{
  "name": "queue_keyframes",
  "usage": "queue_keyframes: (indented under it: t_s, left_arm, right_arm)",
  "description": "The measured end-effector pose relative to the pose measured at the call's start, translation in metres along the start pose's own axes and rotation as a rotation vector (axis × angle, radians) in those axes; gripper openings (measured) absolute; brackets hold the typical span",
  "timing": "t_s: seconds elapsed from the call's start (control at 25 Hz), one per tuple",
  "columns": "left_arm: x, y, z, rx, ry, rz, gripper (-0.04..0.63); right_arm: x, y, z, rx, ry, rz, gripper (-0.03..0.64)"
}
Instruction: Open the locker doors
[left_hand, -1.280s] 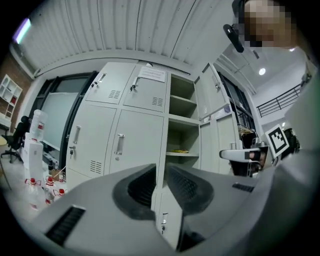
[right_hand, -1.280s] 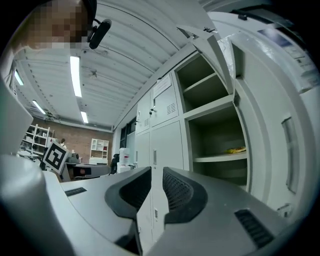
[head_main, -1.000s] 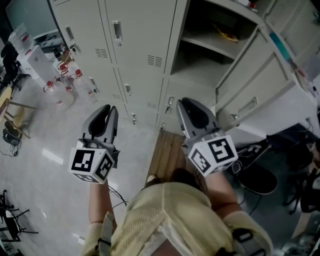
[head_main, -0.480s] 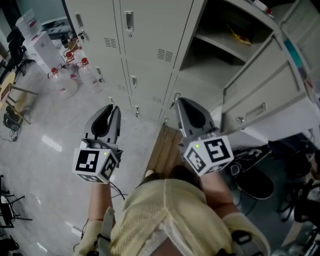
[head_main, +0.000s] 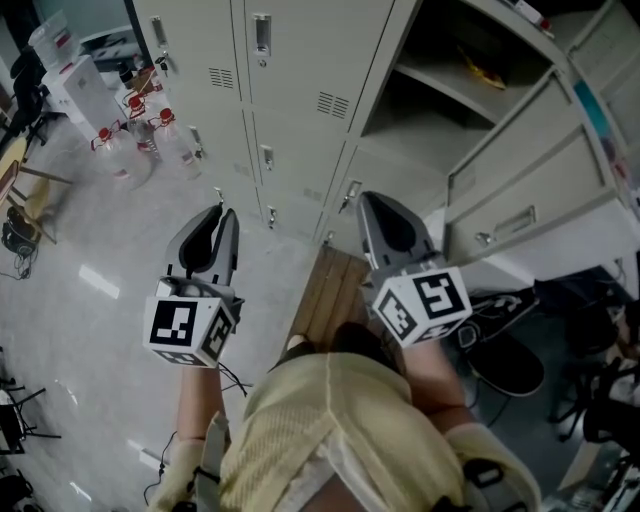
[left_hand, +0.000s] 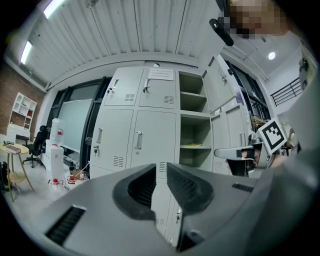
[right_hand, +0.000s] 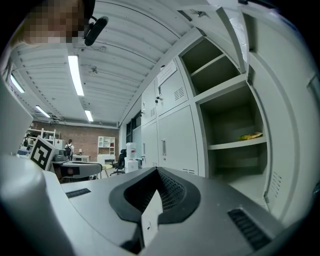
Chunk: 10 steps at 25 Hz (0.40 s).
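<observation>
Right gripper (head_main: 367, 200) clenched shut on nothing near the closed lower locker door (head_main: 400, 172), left gripper (head_main: 225, 212) loose and empty facing the far-left doors (head_main: 300, 60): shut jaws could skid off the handle (head_main: 350, 193).

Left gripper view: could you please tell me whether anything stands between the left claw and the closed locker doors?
Nothing visible does. The left claw is open and empty, and free space lies between it and the closed locker doors; the bottles stand aside at the left.
</observation>
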<state>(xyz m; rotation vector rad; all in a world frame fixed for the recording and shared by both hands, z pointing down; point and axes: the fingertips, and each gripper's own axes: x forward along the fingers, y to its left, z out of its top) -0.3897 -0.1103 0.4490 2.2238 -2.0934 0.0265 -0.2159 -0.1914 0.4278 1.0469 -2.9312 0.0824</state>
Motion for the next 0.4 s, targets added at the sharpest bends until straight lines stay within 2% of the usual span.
queue_keyframes:
  t_s: [0.12, 0.4]
  left_arm:
    - [-0.001, 0.000, 0.003, 0.007, -0.012, 0.005, 0.066]
    - [-0.011, 0.004, 0.019, 0.083, -0.034, 0.060, 0.066]
  right_arm:
    - [0.001, -0.001, 0.000, 0.015, -0.007, 0.007, 0.002]
    - [0.000, 0.000, 0.004, 0.001, -0.022, 0.026, 0.002]
